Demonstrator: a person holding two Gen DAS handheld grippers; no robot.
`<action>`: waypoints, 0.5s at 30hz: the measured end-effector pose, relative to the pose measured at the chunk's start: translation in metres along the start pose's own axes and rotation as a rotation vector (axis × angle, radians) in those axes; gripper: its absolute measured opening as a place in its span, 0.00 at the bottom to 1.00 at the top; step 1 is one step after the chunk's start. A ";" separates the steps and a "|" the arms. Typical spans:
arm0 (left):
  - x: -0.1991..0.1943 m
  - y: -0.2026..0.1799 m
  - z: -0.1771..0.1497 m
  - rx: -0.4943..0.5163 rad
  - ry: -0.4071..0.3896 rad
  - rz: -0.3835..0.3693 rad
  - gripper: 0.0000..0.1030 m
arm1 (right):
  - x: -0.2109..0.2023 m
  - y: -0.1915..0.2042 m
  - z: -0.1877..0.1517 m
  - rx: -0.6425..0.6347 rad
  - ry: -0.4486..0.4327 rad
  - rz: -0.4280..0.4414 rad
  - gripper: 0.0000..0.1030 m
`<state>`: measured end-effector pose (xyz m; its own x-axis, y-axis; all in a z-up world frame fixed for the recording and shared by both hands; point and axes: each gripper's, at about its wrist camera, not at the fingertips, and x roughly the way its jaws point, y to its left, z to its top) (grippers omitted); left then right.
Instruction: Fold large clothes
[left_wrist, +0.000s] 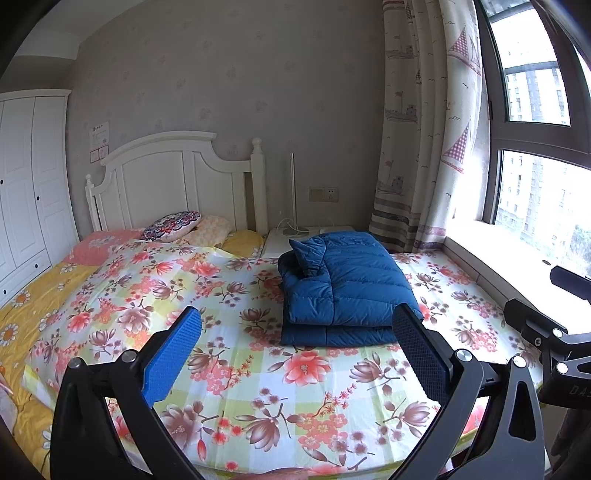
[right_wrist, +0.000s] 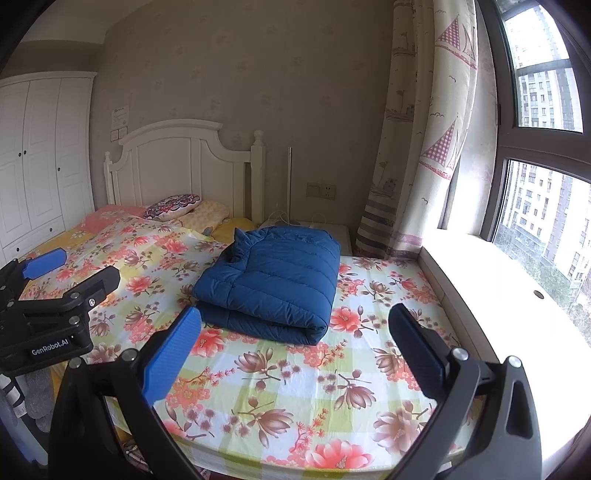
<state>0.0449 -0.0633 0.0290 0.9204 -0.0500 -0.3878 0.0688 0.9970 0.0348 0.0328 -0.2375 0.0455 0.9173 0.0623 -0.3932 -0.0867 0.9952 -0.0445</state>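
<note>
A blue quilted down jacket (left_wrist: 343, 288) lies folded into a thick rectangular bundle on the floral bedsheet (left_wrist: 258, 380), toward the window side of the bed. It also shows in the right wrist view (right_wrist: 273, 284). My left gripper (left_wrist: 297, 317) is open and empty, held back from the bundle above the near part of the bed. My right gripper (right_wrist: 295, 317) is open and empty, also short of the bundle. The left gripper (right_wrist: 70, 269) shows at the left edge of the right wrist view.
A white headboard (left_wrist: 177, 177) and pillows (left_wrist: 173, 225) are at the far end. A white nightstand (left_wrist: 295, 236) with a lamp stands beyond the jacket. A curtain (left_wrist: 424, 129) and window sill (left_wrist: 498, 251) run along the right. A white wardrobe (left_wrist: 26, 184) is at the left.
</note>
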 end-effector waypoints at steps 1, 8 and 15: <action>0.000 0.000 0.000 -0.001 0.001 0.000 0.96 | 0.000 0.000 0.000 -0.001 0.000 0.001 0.98; 0.000 0.000 0.000 -0.004 0.003 0.001 0.96 | -0.001 0.001 0.000 -0.001 0.001 0.000 0.98; 0.000 0.000 -0.001 -0.005 0.007 0.002 0.96 | -0.001 0.002 0.000 -0.002 0.001 0.000 0.98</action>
<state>0.0446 -0.0634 0.0282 0.9178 -0.0481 -0.3942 0.0655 0.9974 0.0308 0.0320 -0.2360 0.0454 0.9167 0.0627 -0.3945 -0.0878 0.9951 -0.0460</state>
